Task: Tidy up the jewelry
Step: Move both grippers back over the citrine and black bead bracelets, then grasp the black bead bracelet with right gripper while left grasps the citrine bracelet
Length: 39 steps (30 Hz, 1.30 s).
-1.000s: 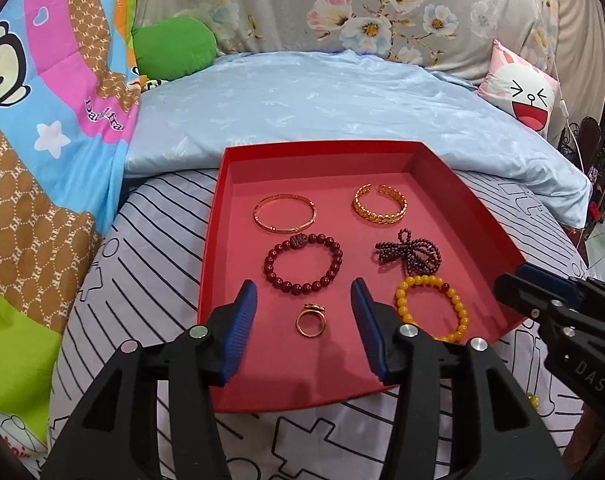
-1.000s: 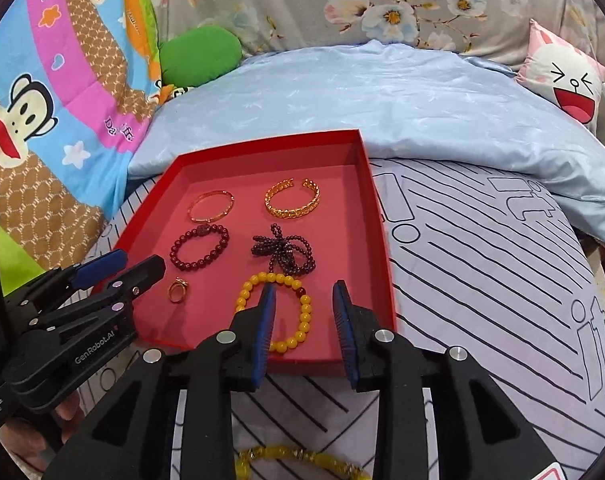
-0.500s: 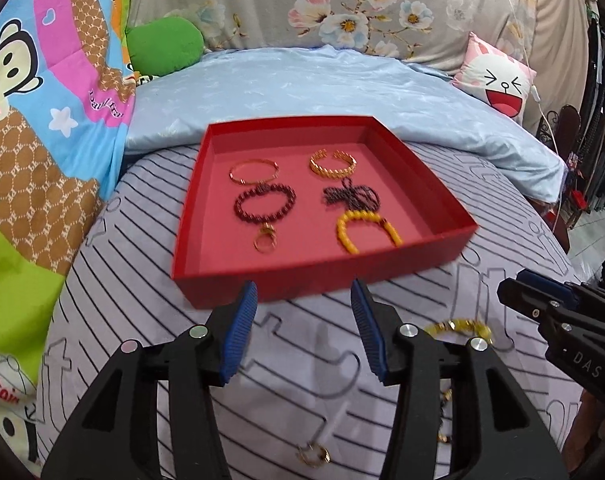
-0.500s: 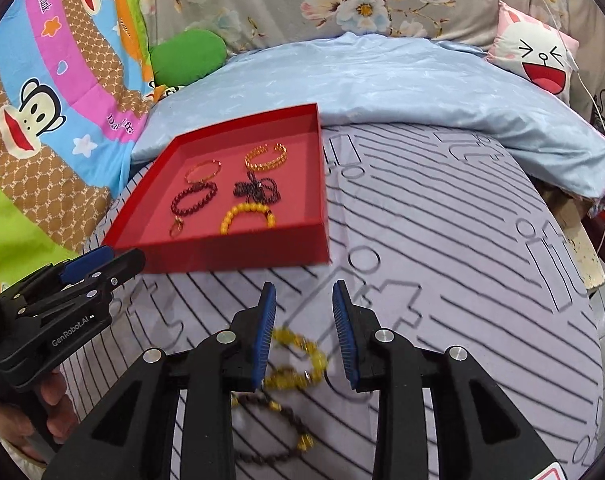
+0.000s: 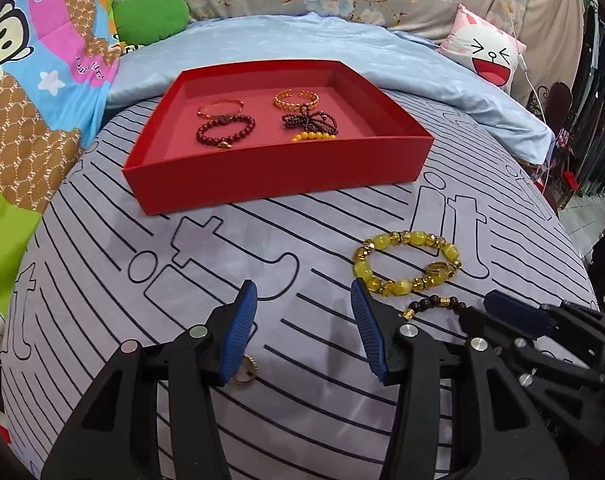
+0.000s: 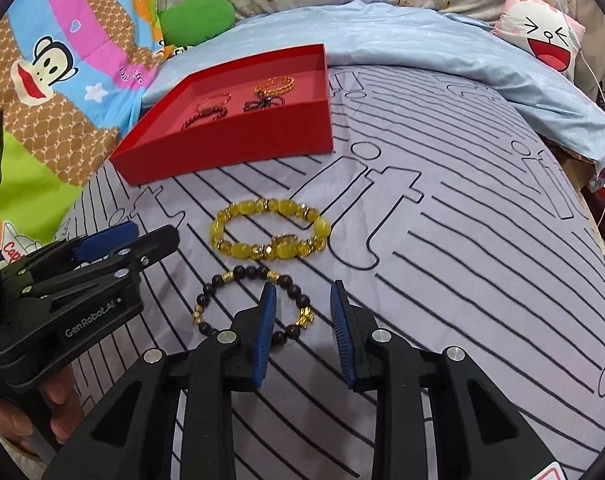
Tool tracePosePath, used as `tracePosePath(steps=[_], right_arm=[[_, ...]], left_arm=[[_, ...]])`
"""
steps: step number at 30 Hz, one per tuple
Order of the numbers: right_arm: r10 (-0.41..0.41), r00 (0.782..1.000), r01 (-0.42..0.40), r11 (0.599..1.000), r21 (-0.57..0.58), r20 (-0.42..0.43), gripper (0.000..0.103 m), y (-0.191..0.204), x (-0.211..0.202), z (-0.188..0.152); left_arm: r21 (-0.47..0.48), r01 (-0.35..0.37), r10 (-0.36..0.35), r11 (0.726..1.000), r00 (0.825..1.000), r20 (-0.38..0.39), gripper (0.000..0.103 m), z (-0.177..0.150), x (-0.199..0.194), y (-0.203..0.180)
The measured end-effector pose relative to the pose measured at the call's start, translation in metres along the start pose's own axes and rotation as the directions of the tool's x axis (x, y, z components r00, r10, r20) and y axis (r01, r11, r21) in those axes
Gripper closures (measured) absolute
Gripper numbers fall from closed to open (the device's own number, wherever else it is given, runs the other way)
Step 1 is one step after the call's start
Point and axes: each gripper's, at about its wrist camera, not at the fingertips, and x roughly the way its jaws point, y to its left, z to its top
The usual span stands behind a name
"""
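Here, in the left wrist view, the left gripper (image 5: 302, 320) is held above the striped grey bedsheet (image 5: 142, 280) with its blue-padded jaws spread wide and nothing between them. A small gold ring (image 5: 246, 370) is seen on the sheet, partly hidden behind the left pad. A yellow bead bracelet (image 5: 406, 264) lies just ahead and to the right, and a dark bead bracelet (image 5: 434, 304) is partly covered by the right gripper (image 5: 498, 312), whose jaw state cannot be told from this angle. Farther back, a red tray (image 5: 278, 176) is set on the sheet, with a gold bangle, a gold chain cuff, a maroon bead bracelet, a dark beaded piece and yellow beads inside. In the right wrist view, the right gripper (image 6: 302, 316) is seen parted to a moderate gap, empty, with the near side of the dark bead bracelet (image 6: 254, 304) lying between and under its pads. The yellow bead bracelet (image 6: 268, 232) lies just beyond, and the red tray (image 6: 230, 148) farther back and left. The left gripper (image 6: 114, 248) enters from the left.
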Motion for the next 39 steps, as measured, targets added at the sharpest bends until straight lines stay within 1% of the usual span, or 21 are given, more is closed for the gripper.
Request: tracePosePath(steps=[2, 5, 6, 9, 12, 18, 19, 20, 21, 23, 24, 27, 31, 39], right_arm=[[-0.007, 1.000, 0.007, 1.000, -0.012, -0.002, 0.078, 0.002, 0.003, -0.001], [-0.043, 0.999, 0.044, 0.998, -0.042, 0.006, 0.087, 0.005, 0.004, -0.002], [-0.050, 0.999, 0.050, 0.998, -0.047, 0.007, 0.092, 0.004, 0.005, -0.002], [-0.056, 0.998, 0.056, 0.997, -0.048, 0.008, 0.095, 0.003, 0.004, -0.001], [-0.044, 0.999, 0.044, 0.998, -0.032, 0.004, 0.095, -0.001, 0.004, 0.000], [-0.030, 1.000, 0.030, 0.999, -0.020, 0.001, 0.095, -0.005, 0.005, 0.002], [-0.028, 1.000, 0.028, 0.999, -0.020, 0.000, 0.095, -0.005, 0.005, 0.002], [-0.027, 1.000, 0.027, 0.999, -0.020, 0.000, 0.095, -0.005, 0.005, 0.002], [-0.024, 1.000, 0.024, 1.000, -0.018, -0.001, 0.095, -0.005, 0.005, 0.002], [-0.023, 1.000, 0.023, 1.000, -0.016, -0.002, 0.095, -0.005, 0.005, 0.002], [-0.021, 1.000, 0.021, 1.000, -0.015, -0.002, 0.095, -0.006, 0.005, 0.002], [-0.016, 1.000, 0.016, 1.000, -0.014, -0.005, 0.095, -0.005, 0.005, 0.002], [-0.006, 1.000, 0.006, 1.000, -0.010, -0.004, 0.095, -0.003, 0.003, 0.003], [0.001, 0.999, 0.000, 1.000, -0.030, 0.034, 0.095, 0.008, -0.013, 0.011]], left_arm=[[0.003, 0.001, -0.001, 1.000, 1.000, -0.003, 0.057, 0.002, 0.003, -0.004], [-0.001, 0.005, -0.005, 1.000, 1.000, -0.009, 0.057, 0.008, 0.011, -0.008], [-0.002, 0.002, -0.002, 1.000, 1.000, -0.012, 0.057, 0.010, 0.013, -0.010], [-0.002, 0.005, -0.005, 1.000, 1.000, -0.020, 0.057, 0.015, 0.022, -0.016], [0.008, 0.007, -0.006, 1.000, 0.999, -0.032, 0.057, 0.017, 0.031, -0.024], [0.057, -0.013, 0.014, 0.998, 1.000, -0.017, 0.057, 0.021, 0.038, -0.038], [0.062, -0.010, 0.011, 0.998, 1.000, -0.013, 0.061, 0.021, 0.039, -0.039], [0.067, -0.007, 0.008, 0.998, 1.000, -0.011, 0.069, 0.021, 0.039, -0.040], [0.073, 0.000, 0.001, 0.997, 1.000, -0.011, 0.073, 0.021, 0.038, -0.040], [0.071, 0.014, -0.013, 0.997, 1.000, -0.012, 0.089, 0.021, 0.037, -0.039], [0.069, 0.021, -0.021, 0.997, 1.000, -0.014, 0.092, 0.021, 0.037, -0.038], [0.046, 0.051, -0.050, 0.998, 0.999, -0.023, 0.094, 0.021, 0.035, -0.033], [0.031, 0.057, -0.056, 0.998, 0.998, -0.022, 0.094, 0.018, 0.028, -0.027], [0.006, 0.090, -0.090, 0.996, 0.996, -0.004, 0.094, 0.017, -0.002, -0.012]])
